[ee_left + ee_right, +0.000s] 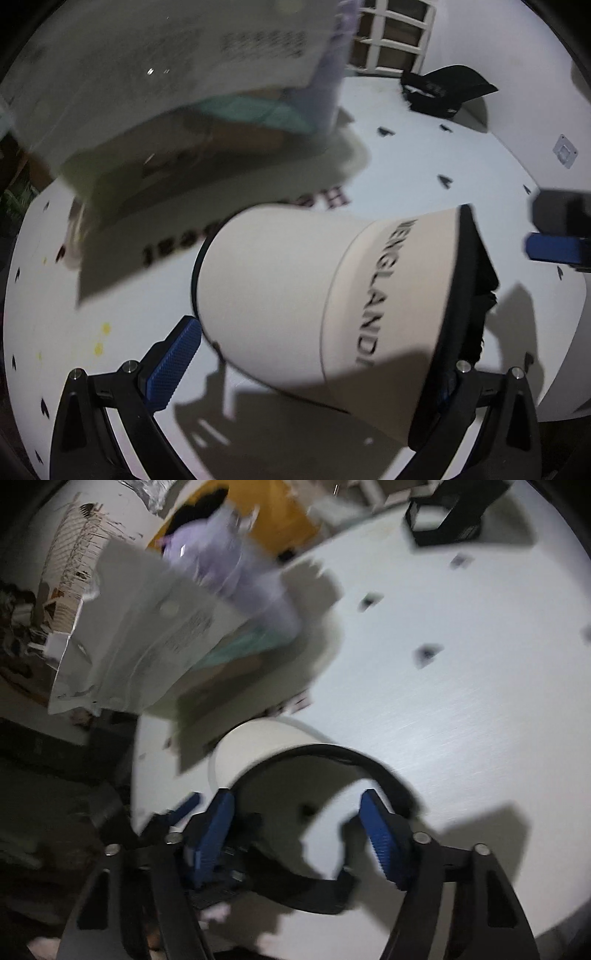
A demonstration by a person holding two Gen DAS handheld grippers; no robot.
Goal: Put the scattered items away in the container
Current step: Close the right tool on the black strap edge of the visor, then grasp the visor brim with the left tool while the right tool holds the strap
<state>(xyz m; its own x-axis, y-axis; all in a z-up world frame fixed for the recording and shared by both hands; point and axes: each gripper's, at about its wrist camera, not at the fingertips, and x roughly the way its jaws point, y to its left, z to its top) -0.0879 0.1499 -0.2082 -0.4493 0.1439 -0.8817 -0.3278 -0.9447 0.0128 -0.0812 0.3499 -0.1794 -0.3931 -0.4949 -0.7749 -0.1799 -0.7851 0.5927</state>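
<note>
Left wrist: cap (pixel 295 295) between gripper (pixel 310 373) fingers.

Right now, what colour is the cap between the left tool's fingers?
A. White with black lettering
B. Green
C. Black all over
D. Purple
A: in the left wrist view the cap between the left tool fingers is white, with black lettering across its front.
</note>
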